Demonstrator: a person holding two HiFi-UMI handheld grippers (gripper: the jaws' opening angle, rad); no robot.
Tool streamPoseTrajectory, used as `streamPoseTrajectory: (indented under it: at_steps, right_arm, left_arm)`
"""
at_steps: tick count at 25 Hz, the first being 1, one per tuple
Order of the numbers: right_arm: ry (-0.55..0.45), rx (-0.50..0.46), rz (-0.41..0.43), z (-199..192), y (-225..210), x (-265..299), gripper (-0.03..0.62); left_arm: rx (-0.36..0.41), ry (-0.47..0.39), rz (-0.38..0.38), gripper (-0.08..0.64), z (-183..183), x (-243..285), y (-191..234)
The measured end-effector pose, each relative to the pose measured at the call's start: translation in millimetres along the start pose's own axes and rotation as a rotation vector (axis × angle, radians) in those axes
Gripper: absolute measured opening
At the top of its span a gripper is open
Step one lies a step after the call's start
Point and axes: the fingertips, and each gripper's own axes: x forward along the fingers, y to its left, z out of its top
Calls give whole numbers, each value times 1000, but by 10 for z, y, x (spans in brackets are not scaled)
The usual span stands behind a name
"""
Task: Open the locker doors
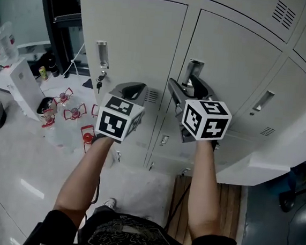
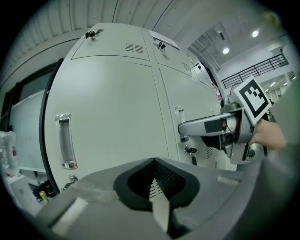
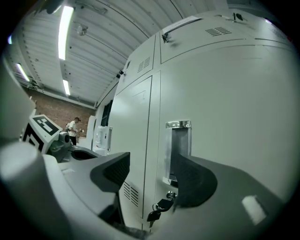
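Room: bank of pale grey lockers (image 1: 145,38) on a glossy floor, bottles (image 1: 70,114) clustered at left.
Left gripper (image 2: 153,161): jaws pressed together, nothing between, held short of the shut left door (image 2: 108,117).
Right gripper (image 3: 152,164): jaws spread, right one at the recessed handle (image 3: 179,138) of the shut middle door (image 3: 225,117).
Key (image 3: 153,213): hanging in the lock just below.
Step done well: hook behind the handle lip, pull straight outward, clear of the key.
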Motion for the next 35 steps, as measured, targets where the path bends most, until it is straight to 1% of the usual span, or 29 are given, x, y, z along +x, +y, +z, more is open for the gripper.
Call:
streamPoseTrajectory:
  at_steps: [5, 9, 17, 20, 22, 27, 35]
  right_arm:
    - [-6, 13, 48, 13, -24, 75, 284]
    - [-4, 29, 103, -6, 40, 125, 284]
    - [-13, 47, 151, -1, 87, 63, 285]
    - [-20, 49, 150, 2, 137, -12, 285]
    - [-15, 38, 147, -1, 197, -75, 285]
    - [-6, 22, 128, -10, 310, -279, 284]
    - [3, 27, 30, -22, 397, -607, 271]
  left_arm:
    - [-6, 5, 54, 5, -13, -50, 47]
    - [-14, 15, 87, 5, -26, -95, 34]
    - [-50, 35, 121, 5, -96, -159, -93]
    - [-58, 41, 111, 5, -122, -213, -176]
    - [-49, 37, 100, 5, -93, -264, -228]
    - [-31, 1, 58, 5, -9, -332, -334]
    - [-27, -36, -41, 5, 47, -446, -483]
